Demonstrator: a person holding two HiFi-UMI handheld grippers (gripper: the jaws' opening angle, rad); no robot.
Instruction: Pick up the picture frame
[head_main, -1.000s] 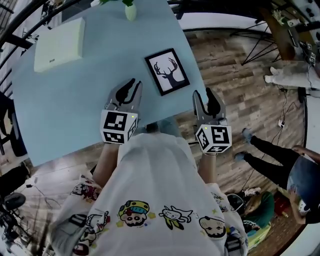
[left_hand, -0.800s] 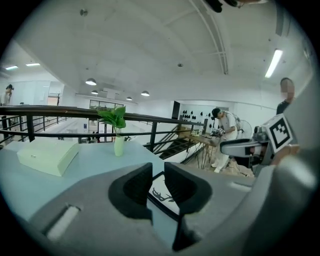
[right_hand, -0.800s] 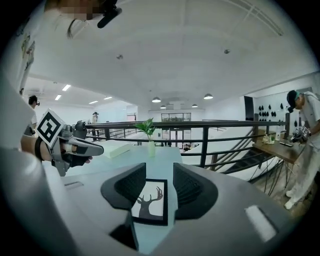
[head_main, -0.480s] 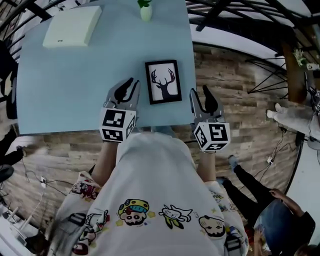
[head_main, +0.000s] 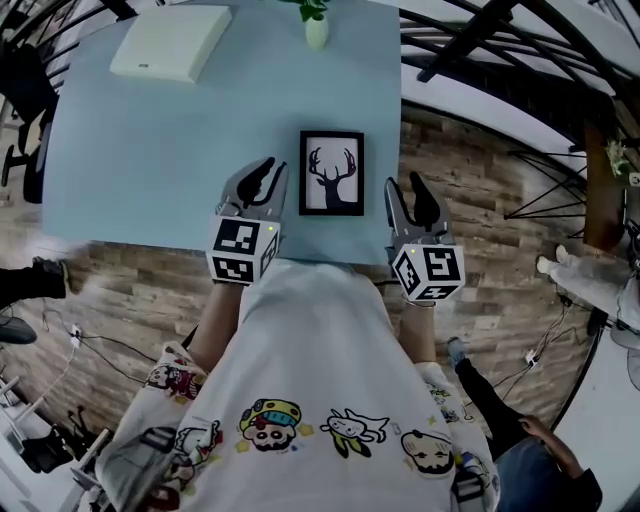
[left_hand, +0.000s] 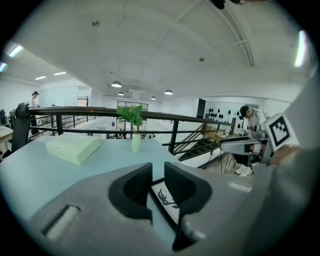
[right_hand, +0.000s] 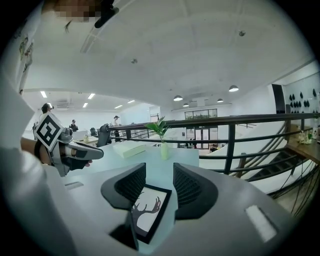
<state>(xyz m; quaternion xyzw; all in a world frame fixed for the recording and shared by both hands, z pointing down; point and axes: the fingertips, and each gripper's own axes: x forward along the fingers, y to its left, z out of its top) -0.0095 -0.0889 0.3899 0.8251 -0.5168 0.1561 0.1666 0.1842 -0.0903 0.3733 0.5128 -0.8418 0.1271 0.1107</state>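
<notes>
Framed deer print: the picture frame (head_main: 331, 173) lies flat near the front edge of the counter (head_main: 180, 150). Askew a second ago, it now sits squared between the left tongs (head_main: 268, 165) and right tongs (head_main: 405, 184). Both are empty, the left narrowly apart, the right wider; the grasp is not yet begun.

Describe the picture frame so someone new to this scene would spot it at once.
Start at the pale blue table. Near its front right corner, between the left gripper and right gripper, the picture frame lies flat. It alone has a black border and a stag silhouette; the box and vase at the far edge are plain.
</notes>
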